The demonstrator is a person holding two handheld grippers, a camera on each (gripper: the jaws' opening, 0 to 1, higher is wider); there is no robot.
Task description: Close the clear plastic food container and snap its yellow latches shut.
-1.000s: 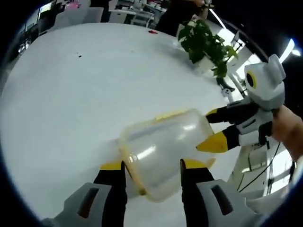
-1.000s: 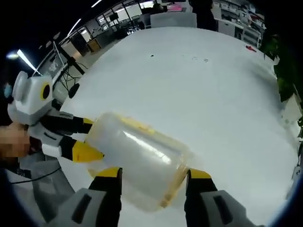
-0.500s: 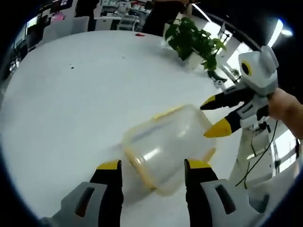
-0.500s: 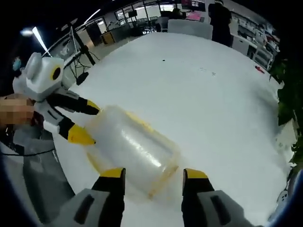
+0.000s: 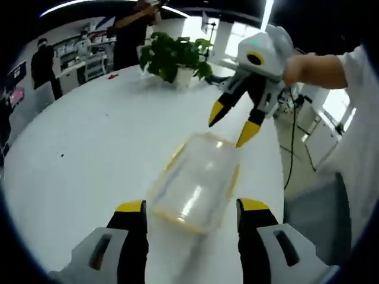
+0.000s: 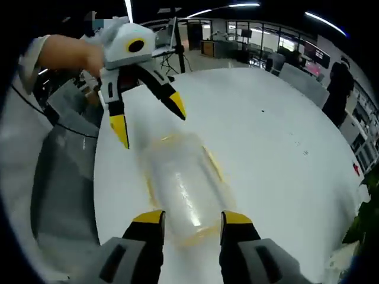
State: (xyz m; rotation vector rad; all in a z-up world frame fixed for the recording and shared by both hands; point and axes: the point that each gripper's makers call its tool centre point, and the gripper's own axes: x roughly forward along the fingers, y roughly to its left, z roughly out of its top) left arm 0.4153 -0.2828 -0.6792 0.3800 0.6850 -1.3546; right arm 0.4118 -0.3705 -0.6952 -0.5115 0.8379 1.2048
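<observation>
Both my grippers have swung round the container (image 5: 195,186) on the counter (image 5: 89,154) — left gripper (image 5: 190,208) and right gripper (image 6: 192,218) fingers apart, clamping nothing; latches seemingly unsnapped.

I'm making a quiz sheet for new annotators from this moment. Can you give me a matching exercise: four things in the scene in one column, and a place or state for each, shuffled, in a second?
Things
1. clear container
2. right gripper
3. potted plant
4. left gripper

Places or states
A. stands at the white table's far edge
B. lies on the table between both grippers
C. open, fingers spread above the container's far end, in the left gripper view
D. open, fingers either side of the container's near end, in the left gripper view

Pairs: 1-B, 2-C, 3-A, 4-D
</observation>
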